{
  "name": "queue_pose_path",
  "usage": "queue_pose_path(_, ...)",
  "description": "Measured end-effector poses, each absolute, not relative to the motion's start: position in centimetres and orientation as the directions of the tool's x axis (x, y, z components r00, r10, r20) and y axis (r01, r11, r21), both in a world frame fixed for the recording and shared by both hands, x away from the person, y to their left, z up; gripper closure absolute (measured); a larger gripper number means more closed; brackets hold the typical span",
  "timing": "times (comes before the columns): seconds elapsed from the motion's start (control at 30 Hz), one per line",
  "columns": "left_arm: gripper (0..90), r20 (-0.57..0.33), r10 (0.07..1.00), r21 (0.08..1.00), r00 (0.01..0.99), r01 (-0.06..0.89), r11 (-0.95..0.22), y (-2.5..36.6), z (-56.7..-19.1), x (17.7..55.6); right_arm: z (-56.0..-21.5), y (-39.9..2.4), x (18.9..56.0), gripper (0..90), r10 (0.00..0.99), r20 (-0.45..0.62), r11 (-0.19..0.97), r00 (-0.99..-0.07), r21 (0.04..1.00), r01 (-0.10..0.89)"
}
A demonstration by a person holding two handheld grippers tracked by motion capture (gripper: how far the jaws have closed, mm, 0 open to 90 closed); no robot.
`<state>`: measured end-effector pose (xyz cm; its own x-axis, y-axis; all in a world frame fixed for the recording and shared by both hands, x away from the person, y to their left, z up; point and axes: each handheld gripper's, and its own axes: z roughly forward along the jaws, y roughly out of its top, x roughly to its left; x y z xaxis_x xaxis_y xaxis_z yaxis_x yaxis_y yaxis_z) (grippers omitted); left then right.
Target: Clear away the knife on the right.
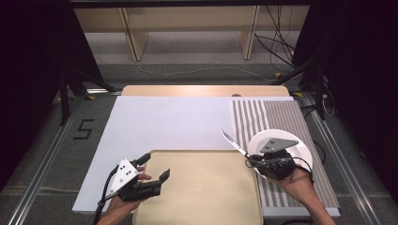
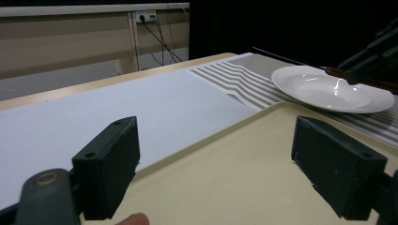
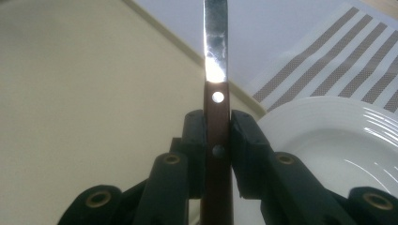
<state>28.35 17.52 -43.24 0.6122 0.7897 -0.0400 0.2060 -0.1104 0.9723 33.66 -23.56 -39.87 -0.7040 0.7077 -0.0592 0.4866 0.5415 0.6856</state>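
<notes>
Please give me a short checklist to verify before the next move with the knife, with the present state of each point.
1. Grip: the right gripper is closed on the brown handle of the knife, one jaw on each side: ok.
2. Blade direction: it points away from the person, over the corner of the beige tray: ok.
3. Knife is off the white plate; it passes the plate's rim: ok.
4. Left gripper is open with nothing between the jaws, apart from the blade: ok.
5. Striped mat lies flat under the plate: ok.
6. Where the knife should be placed: cannot tell.
</notes>
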Motion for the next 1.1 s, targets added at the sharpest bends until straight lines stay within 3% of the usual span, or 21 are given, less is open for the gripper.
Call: queue_pose_path(1.1,15.4,-0.034,0.790,0.973,0.612,0.202,-0.115,17.5,-43.2,28.3,-41.8,-21.4,29.5,77.2,0.655,-0.037,0.610,-0.754,0.614,0.500)
